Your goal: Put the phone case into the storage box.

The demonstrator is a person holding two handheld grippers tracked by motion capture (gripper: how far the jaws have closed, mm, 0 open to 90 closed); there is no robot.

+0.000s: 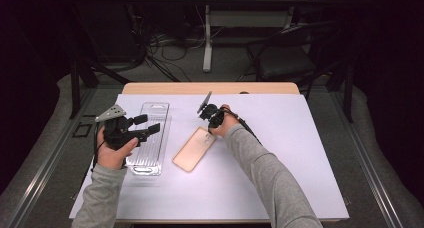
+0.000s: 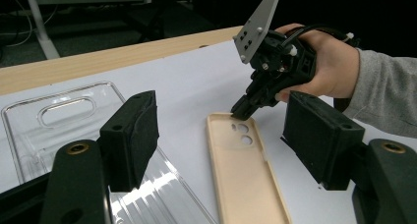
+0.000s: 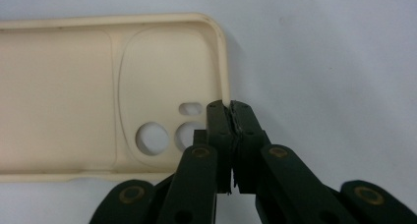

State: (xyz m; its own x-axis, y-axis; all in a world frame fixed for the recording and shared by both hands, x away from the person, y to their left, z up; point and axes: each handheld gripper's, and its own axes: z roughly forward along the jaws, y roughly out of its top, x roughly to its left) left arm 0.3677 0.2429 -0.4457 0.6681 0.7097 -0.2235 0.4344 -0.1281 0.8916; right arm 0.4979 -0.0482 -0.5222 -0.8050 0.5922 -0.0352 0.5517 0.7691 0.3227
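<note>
Tongs in the person's right hand (image 1: pixel 216 119) are clamped on the top edge of a beige phone case (image 1: pixel 194 149), at the end with the camera cut-outs. In the right gripper view the two black jaws are pressed together with the thin rim of the case pinched between them, right beside the round lens holes (image 3: pixel 153 138). That case lies open side up on the white sheet covering the bench (image 1: pixel 280 153), near the middle and turned at a slant, its camera end pointing away from the person. The left gripper view shows the right tongs (image 2: pixel 242 110) tilted down onto that far edge, the grey three-cornered plate (image 2: pixel 258 25) standing up above them and the hand (image 2: pixel 327 69) wrapped around the body.

The left tongs (image 1: pixel 145 125) are held spread wide, with nothing between the jaws; in their own view the two padded blocks stand well apart, one over each side of the scene. They hover above a clear phone case (image 1: pixel 148 138), which lies flat on the sheet to the left of the beige one, just beside it but not touching. The clear case (image 2: pixel 59 121) also has its open side up, and its long slot cut-out is at the far end
</note>
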